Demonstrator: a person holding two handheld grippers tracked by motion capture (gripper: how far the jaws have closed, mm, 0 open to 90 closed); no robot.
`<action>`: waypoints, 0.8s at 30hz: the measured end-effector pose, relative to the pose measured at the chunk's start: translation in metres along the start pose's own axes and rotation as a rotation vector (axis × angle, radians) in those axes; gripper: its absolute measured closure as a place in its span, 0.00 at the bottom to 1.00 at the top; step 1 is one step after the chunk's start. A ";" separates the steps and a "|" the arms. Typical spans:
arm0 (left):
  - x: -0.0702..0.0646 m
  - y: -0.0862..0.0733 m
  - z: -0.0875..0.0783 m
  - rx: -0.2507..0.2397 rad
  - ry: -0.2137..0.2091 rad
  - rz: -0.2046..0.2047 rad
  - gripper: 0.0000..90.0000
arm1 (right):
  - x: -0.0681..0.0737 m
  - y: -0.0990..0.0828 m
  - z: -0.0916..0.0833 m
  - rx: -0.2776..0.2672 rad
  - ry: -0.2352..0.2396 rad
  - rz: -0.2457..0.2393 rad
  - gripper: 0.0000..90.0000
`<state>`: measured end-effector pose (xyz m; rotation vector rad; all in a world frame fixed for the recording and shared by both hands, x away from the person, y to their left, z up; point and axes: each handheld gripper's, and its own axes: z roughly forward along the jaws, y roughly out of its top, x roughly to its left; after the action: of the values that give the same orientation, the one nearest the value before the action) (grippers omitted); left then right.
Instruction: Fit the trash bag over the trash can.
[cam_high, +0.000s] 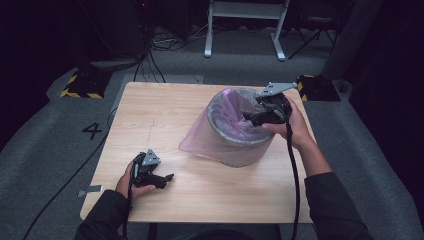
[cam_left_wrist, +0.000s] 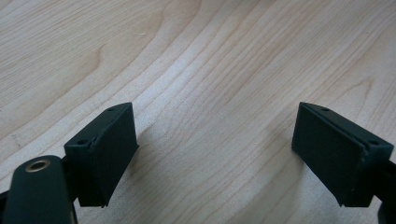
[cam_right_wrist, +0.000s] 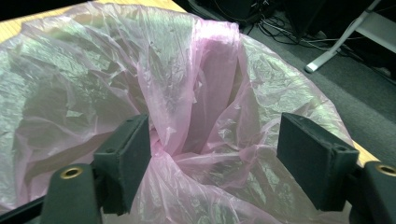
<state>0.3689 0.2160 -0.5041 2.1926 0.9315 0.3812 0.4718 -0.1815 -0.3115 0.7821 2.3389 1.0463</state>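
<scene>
While pink bag liner (cam_high: 210, 135) drapes over grey bin (cam_high: 239, 152) at table's (cam_high: 150, 110) right-centre, sits right under right gripper (cam_high: 257, 117).
Right jaws apart, straddling a loose fold of liner (cam_right_wrist: 187, 140) inside the rim, not clamped; bin axis upright, opening up. Left gripper (cam_high: 159, 179) well apart, low over bare wood (cam_left_wrist: 210, 70) near front-left, jaws wide, holding nothing. Bin's interior depth and far rim seating hard to make out under crumpled film.

High cam overhead, gripper cams close-up
</scene>
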 end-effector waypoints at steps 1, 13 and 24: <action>0.000 0.000 0.000 -0.001 0.002 0.002 0.15 | -0.001 0.000 0.000 -0.006 -0.001 0.003 0.28; 0.000 -0.001 0.000 -0.001 0.004 -0.005 0.15 | 0.005 -0.003 -0.011 -0.116 0.017 -0.003 0.24; 0.000 0.000 -0.001 0.003 0.004 -0.006 0.15 | 0.010 -0.010 -0.028 -0.178 0.074 0.012 0.20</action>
<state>0.3684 0.2164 -0.5040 2.1919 0.9409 0.3815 0.4446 -0.1953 -0.3042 0.7005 2.2654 1.2883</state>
